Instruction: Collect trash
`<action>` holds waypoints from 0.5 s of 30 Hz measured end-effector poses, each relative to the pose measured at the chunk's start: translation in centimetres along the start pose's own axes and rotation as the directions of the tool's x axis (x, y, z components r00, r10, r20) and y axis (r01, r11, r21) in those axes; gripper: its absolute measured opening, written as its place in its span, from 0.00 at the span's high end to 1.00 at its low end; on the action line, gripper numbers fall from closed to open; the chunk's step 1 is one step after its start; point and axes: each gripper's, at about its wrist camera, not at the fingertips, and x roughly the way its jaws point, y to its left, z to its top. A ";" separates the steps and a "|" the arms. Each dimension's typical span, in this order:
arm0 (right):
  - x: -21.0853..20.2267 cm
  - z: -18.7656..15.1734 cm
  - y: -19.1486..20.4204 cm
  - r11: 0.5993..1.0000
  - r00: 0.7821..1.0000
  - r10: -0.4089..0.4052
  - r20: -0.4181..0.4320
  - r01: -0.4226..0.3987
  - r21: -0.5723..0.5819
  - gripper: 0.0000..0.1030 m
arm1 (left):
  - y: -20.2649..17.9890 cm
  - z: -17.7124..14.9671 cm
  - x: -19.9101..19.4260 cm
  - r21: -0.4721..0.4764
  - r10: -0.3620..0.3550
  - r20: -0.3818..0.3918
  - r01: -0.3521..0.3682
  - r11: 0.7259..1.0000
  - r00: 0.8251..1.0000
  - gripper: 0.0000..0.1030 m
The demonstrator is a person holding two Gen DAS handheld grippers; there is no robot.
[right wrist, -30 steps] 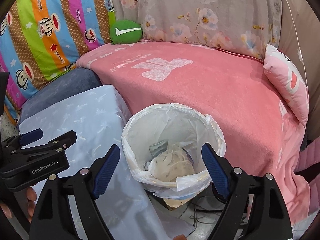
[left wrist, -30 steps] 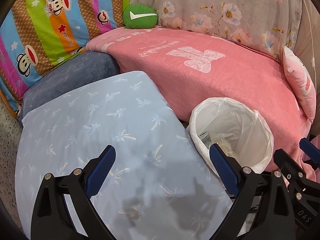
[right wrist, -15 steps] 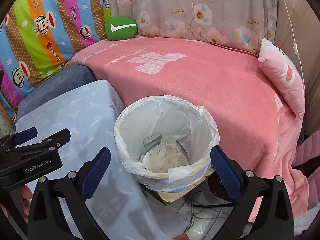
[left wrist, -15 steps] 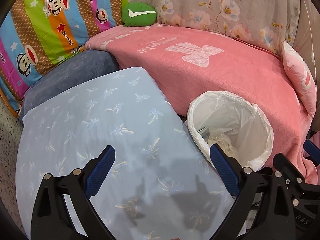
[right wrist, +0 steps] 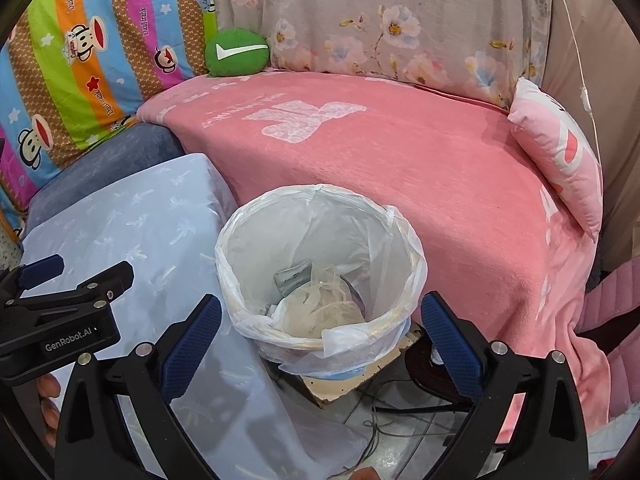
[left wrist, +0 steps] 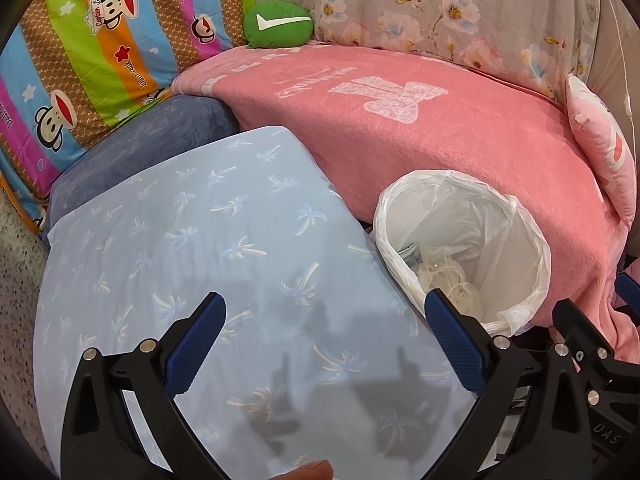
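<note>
**Both jaws empty above the lined bin**

The trash bin [right wrist: 320, 276], lined with a white plastic bag, is taken as the landmark. It stands on the floor between the pink blanket [right wrist: 420, 160] of the sofa and the light blue cloth [left wrist: 208, 264] with palm prints. Inside the bin, crumpled clear wrapping [right wrist: 320, 304] and a small grey packet [right wrist: 294, 276] are seen at the bottom.

The right gripper [right wrist: 320, 344] is placed directly above the near rim of the bin and is pointed down into its mouth, so the bin lies straight ahead between its two blue pads. The left gripper [left wrist: 324, 344] is kept to the left of the bin, over the blue cloth; only its right pad comes close to the rim. The right hand is therefore judged the nearer one.

The jaws of both grippers are held wide apart, and nothing is gripped or touched by them. No loose trash is visible outside the bin, so the next piece must be looked for away from it.
</note>
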 end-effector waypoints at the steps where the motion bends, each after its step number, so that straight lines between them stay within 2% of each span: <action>1: 0.0 0.0 0.0 1.000 1.000 -0.001 -0.001 0.001 0.001 0.06 | 0.0 -0.1 0.0 0.000 0.000 -0.001 0.000 1.000 1.000 0.07; 15: 0.2 -0.4 -0.3 1.000 1.000 -0.013 -0.006 0.013 0.002 0.06 | -0.5 -0.5 0.3 0.011 0.022 -0.020 -0.022 1.000 1.000 0.07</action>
